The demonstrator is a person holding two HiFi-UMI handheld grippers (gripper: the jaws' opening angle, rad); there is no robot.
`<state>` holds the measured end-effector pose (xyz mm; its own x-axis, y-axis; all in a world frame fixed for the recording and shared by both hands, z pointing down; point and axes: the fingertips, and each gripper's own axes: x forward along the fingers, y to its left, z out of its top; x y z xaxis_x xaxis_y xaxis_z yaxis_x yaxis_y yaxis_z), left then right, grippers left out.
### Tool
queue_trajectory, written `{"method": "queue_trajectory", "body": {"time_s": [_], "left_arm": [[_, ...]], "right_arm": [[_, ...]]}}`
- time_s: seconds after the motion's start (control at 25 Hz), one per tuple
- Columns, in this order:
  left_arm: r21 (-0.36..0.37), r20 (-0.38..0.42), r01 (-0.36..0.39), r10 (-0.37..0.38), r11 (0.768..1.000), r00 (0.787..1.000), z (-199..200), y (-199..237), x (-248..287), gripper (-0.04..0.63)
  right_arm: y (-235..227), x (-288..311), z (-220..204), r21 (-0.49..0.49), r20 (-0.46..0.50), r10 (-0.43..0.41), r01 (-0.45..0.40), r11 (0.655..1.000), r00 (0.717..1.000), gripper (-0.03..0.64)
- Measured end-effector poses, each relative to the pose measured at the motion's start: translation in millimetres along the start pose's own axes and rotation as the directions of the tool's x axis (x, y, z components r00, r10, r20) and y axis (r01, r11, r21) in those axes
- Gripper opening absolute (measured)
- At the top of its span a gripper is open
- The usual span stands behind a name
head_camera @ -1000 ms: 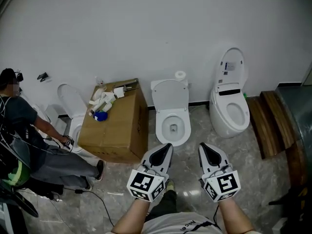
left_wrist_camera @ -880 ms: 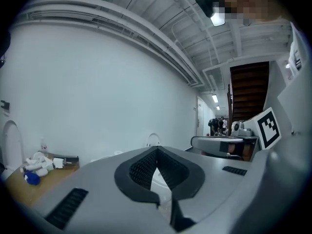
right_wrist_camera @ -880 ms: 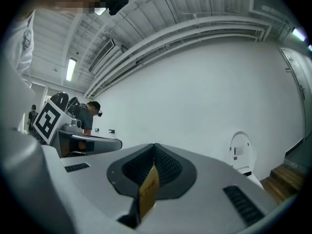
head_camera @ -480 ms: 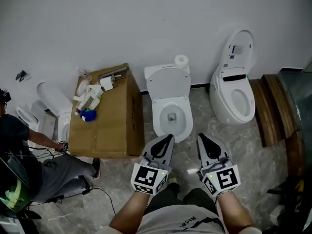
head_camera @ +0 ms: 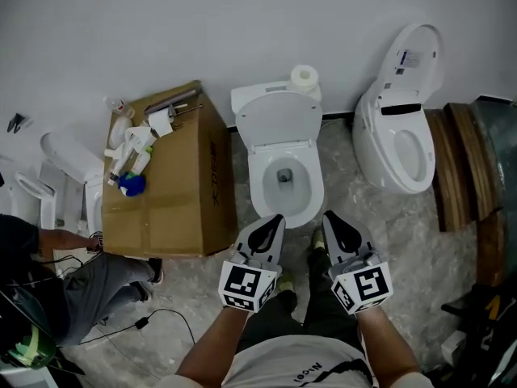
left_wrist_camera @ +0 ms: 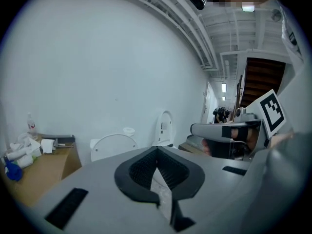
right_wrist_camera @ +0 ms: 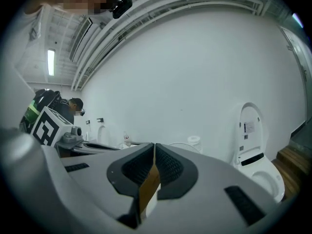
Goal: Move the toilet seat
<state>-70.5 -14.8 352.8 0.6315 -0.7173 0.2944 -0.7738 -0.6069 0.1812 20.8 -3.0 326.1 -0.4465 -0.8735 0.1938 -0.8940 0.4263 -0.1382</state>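
A white toilet stands against the wall in the head view, its lid [head_camera: 279, 121] raised over the open bowl [head_camera: 283, 180]; I cannot tell whether the seat ring is up or down. My left gripper [head_camera: 273, 221] and right gripper [head_camera: 331, 219] hang side by side just before the bowl's front rim, not touching it. Both are shut with nothing between the jaws. The left gripper view shows the shut left gripper [left_wrist_camera: 157, 150] with the raised lid [left_wrist_camera: 113, 144] beyond it. In the right gripper view the shut right gripper [right_wrist_camera: 154, 146] half hides the lid [right_wrist_camera: 183, 146].
A cardboard box [head_camera: 174, 188] with bottles and rolls on top stands left of the toilet. A second toilet [head_camera: 400, 136] with its lid up is at the right, wooden planks [head_camera: 456, 168] beyond it. A person [head_camera: 56, 285] sits at the left, cables on the floor. A paper roll [head_camera: 304, 77] sits on the tank.
The view has closed in on the middle toilet, so both grippers now sit nearer the bowl's front rim. Both stay shut.
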Motion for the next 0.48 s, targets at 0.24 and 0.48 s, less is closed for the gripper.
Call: {"method": "queue_trajectory", "body": {"time_s": [0.24, 0.48], "left_arm": [[-0.09, -0.071, -0.073, 0.067, 0.993, 0.995, -36.1, 38.0, 61.2, 0.009], [-0.193, -0.124, -0.174, 0.152, 0.966, 0.98, -85.6, 73.5, 110.7, 0.009]], "right_arm": [[-43.2, 60.8, -43.6, 0.037, -0.097, 0.084, -0.081, 0.996, 0.992, 0.017], [-78.4, 104.8, -106.5, 0.077, -0.219, 0.16, -0.146, 0.986, 0.963, 0.018]]}}
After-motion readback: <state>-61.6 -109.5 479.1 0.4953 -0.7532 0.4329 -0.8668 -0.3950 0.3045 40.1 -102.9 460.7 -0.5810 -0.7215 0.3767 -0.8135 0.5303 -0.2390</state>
